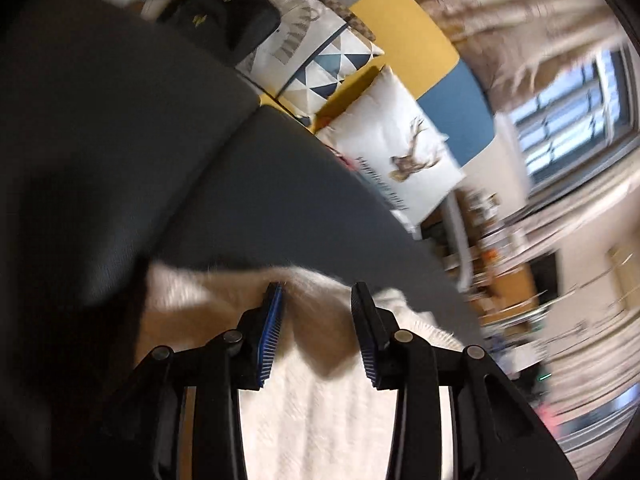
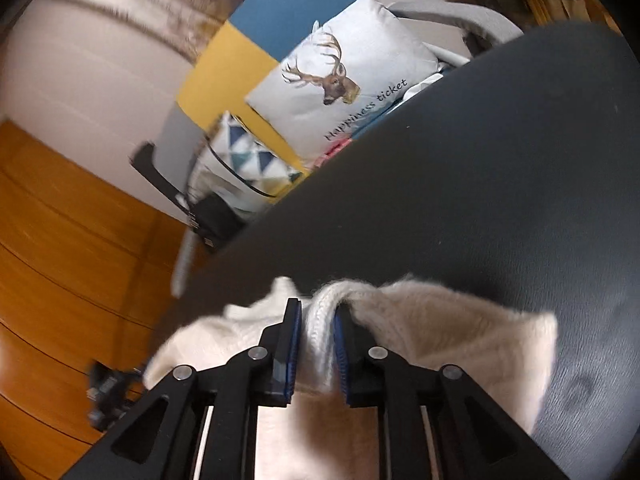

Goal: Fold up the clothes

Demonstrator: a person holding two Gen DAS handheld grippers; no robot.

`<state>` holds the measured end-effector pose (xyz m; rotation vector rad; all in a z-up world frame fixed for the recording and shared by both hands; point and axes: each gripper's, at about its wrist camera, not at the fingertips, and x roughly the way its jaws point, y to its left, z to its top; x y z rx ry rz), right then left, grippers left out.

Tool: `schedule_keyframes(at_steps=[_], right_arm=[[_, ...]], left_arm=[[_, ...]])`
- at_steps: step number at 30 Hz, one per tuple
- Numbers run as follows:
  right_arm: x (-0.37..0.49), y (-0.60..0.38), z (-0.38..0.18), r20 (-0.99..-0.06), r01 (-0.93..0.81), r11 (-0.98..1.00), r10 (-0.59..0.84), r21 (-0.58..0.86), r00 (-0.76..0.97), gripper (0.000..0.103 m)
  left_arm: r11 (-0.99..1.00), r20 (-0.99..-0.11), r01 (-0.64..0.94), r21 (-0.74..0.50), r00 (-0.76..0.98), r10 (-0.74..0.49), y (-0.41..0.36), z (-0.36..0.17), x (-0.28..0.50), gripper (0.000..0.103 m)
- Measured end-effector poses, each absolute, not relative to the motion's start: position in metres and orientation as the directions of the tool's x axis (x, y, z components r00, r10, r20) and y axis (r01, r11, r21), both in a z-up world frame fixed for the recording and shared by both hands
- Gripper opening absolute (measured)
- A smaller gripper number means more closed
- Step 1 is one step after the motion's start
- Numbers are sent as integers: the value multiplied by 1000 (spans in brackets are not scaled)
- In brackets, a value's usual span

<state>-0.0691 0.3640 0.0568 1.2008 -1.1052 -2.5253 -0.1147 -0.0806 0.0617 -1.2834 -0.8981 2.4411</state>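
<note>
So in the left wrist view, the left gripper (image 1: 318,300) has its fingers (image 1: 270,332) standing moderately apart, and nothing is pinched between them. The cream knit garment (image 1: 320,408) lies right under and past the tips, sprawled over the dark grey surface (image 1: 260,200). The fabric runs between the two pads, but they don't look like they're pressing on it, so I'd call that side let go. The whole frame is pretty smeared, so I can't say how tidy the fold edge is on this side. The deer cushion (image 1: 396,156) and a black bag (image 1: 224,12) sit way off at the back, not part of this.

Right wrist view is clearer. The right gripper (image 2: 316,308) has its fingers (image 2: 292,344) set narrow, with a thick ribbed edge of the same garment (image 2: 460,336) bunched up between them. The pads look like they're barely touching it, or just off it; it's a loose hold at best, and I honestly can't tell if it's really gripped. The knit lies doubled over here, a fuzzy flap resting on the surface out to the right.

My read: one fold is laid down and it's around the release stage. What's left is probably squaring it up and at least another fold, since it's still a lumpy heap, not a neat stack.
</note>
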Motion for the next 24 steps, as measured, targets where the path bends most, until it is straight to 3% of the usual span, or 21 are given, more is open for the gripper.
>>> schedule_keyframes(at_steps=[5,10,14,19,24], right_arm=[[-79,364,47,-667,-222,-758,-347,614,-660,19],[-68,398,47,-641,-321,-667,-307,672,-704,28],[-51,414,69,-665,-376,-715,-166,589,-728,31],[-24,386,95,-682,-303,-865,-60,400,-729,31],[3,358,89,-713,-220,-936,-45,274,-700,31]], left_arm=[[-872,-710,59,-486,-608,355,-78,66,-120,40],[-851,-739,214,-479,-622,260,-118,66,-126,44],[-838,-717,291,-461,-678,159,-145,76,-109,44],[-921,-721,174,-350,-678,146,-124,73,-78,47],[-970,-794,56,-236,-586,159,-102,45,-58,47]])
